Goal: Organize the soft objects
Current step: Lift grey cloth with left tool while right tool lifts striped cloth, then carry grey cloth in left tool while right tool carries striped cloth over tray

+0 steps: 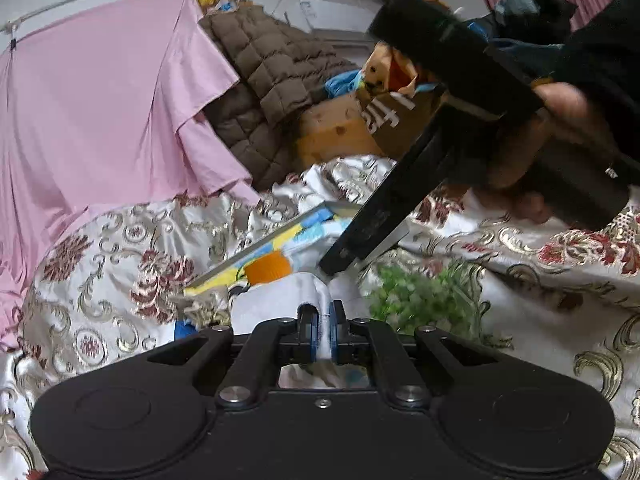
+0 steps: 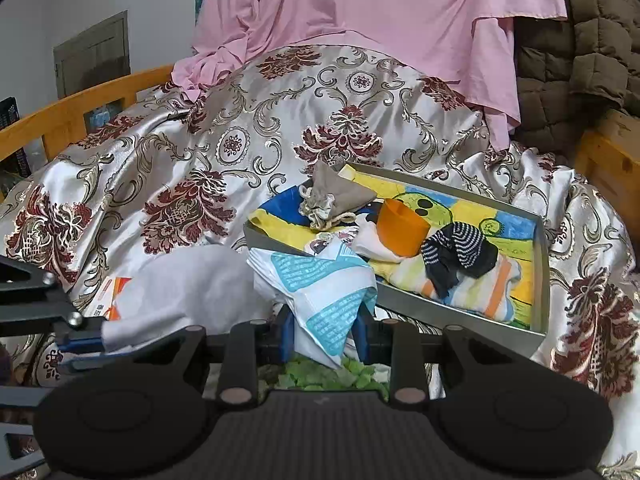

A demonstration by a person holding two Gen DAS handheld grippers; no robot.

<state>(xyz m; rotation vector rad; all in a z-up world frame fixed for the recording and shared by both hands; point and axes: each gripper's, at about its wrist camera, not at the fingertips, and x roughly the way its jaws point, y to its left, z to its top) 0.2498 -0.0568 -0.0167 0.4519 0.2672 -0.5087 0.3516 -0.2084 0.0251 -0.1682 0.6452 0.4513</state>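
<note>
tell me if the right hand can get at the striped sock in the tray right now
Probably not yet: the right gripper is shut on a white and blue packet, so its fingers are full. The striped sock lies uncovered on top in the tray, otherwise free.

- Left claw (image 1: 322, 330): jaws drawn nearly together, blue pads pinching a fold of white cloth (image 1: 280, 296); body pointing slightly downward

- Right claw (image 2: 324, 330): jaws partly apart, blue pads pressed on either side of a crumpled white-and-blue packet (image 2: 320, 292); body tilted downward

- Right claw, as it appears in the left wrist view: black body crossing the upper right, blurred, fingers slanting down to the left

- Hand (image 1: 560, 120): wrapped around the right claw's handle, dark sleeve (image 1: 608, 40) above it

- Left claw, as it appears in the right wrist view: at the left edge, its pads closed on the white cloth
</note>
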